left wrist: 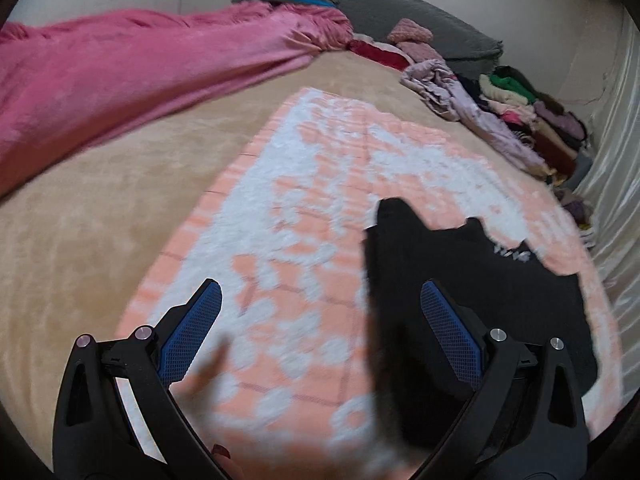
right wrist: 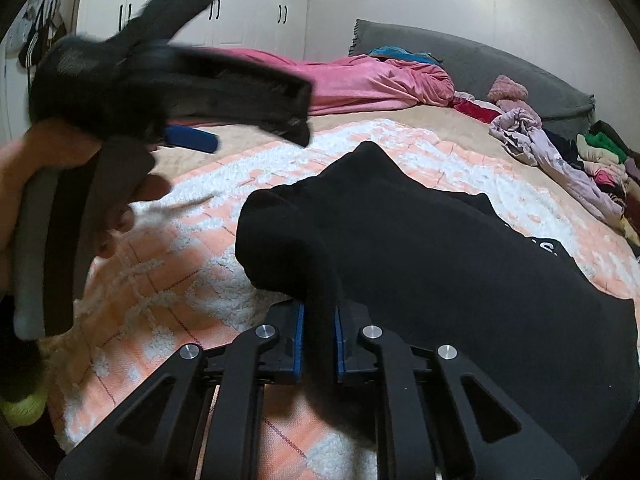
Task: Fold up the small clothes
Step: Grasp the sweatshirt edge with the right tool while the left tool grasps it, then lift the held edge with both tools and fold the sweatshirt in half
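Your work surface is a wide bed covered in a plush beige spread (left wrist: 100,184), short-napped and smooth. Along its far side lies a long bunched pink velour blanket (left wrist: 120,80), with a grey knitted cushion (right wrist: 500,64) propped against the wall behind it. Over the beige layer sits a fleecy peach-and-white patterned throw (left wrist: 320,184), nubbly, with thin stitched grid lines. A heap of mixed crumpled clothes (left wrist: 520,112) runs along the far right edge of the bed.

The task item, a soft matte black garment with small white lettering (right wrist: 440,248), lies on the throw, its near left portion lifted into a rounded fold.

Your right gripper (right wrist: 319,344) angles downward, blue pads clenched on a pinch of that black fabric.

Your left gripper (left wrist: 320,320) tilts down over the throw, its jaws spread wide with nothing between the blue mesh-textured pads (left wrist: 192,332); your hand (right wrist: 24,184) wraps its handle.
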A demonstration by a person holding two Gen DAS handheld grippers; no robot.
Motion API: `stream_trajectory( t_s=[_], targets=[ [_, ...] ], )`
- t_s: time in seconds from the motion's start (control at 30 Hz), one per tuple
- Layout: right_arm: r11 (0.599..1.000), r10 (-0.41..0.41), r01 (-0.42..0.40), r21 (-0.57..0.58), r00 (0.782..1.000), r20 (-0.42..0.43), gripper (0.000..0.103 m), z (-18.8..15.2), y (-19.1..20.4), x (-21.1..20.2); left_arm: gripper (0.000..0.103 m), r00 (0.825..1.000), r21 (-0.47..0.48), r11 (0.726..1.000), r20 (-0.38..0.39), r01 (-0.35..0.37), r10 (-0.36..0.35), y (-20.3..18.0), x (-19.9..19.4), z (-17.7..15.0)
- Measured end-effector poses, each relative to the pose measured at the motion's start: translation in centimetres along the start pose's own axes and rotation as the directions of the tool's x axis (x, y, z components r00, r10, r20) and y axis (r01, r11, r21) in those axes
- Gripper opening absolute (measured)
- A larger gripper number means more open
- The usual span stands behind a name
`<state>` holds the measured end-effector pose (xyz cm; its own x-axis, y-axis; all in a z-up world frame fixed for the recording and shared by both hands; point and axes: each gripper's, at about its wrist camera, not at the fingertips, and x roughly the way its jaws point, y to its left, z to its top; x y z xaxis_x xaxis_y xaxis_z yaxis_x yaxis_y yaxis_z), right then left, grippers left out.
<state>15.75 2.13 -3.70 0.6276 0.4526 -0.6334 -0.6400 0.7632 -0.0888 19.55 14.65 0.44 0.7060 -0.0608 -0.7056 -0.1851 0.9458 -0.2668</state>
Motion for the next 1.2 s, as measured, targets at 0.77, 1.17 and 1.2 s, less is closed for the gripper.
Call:
stream_trajectory(
  t_s=[0.77,1.17,1.2],
  targets=[
    [0.999,0.024,-0.023,0.047,1.0,-0.01,0.009,-0.4,-0.9,0.0,0.012,0.941,0.048,0.956,-0.194,0.291,-0.277,-3.9,7.7,0.0],
    [0.995,0.046,-0.046,0.092,0.999,0.007,0.008,-0.8,-1.5,-0.8,0.007,0.959,0.084,0.961,-0.124,0.265,-0.254,-4.0,4.6,-1.2],
    [0.994,0.049,-0.05,0.1,0.999,0.015,0.008,-0.9,-1.6,-1.0,0.007,0.958,0.072,0.96,-0.125,0.27,-0.26,-4.0,4.5,-1.2]
  ],
)
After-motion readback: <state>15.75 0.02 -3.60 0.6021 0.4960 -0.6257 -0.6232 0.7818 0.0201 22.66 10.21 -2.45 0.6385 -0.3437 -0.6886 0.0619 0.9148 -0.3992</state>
